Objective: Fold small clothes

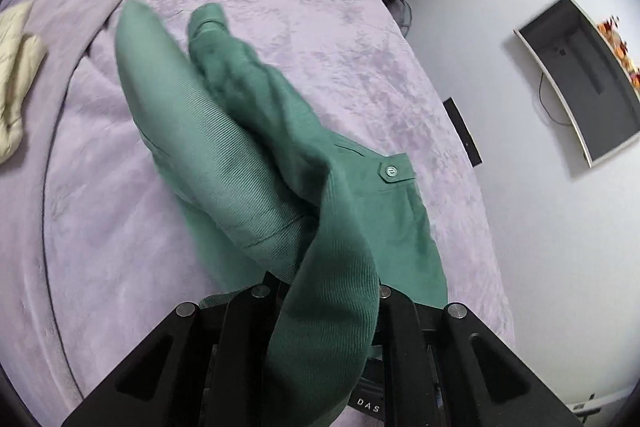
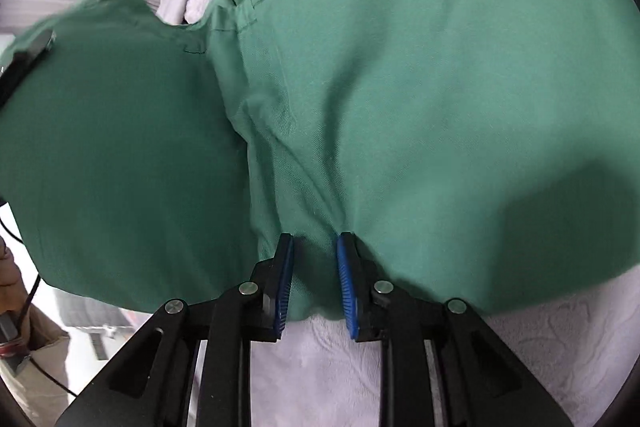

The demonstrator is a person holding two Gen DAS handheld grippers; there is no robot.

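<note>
Lavender bed (image 1: 100, 227) carried green shorts (image 1: 248, 155), long axis running away from left gripper (image 1: 320, 301), its fingers hidden under draped cloth, state undeterminable; right gripper (image 2: 314, 279) fingers pinched the near hem.

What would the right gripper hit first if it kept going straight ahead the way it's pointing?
The green garment. The right gripper already has a fold of that cloth between its blue fingers, so pushing forward would only bunch more of it. The lilac blanket lies beneath.
</note>
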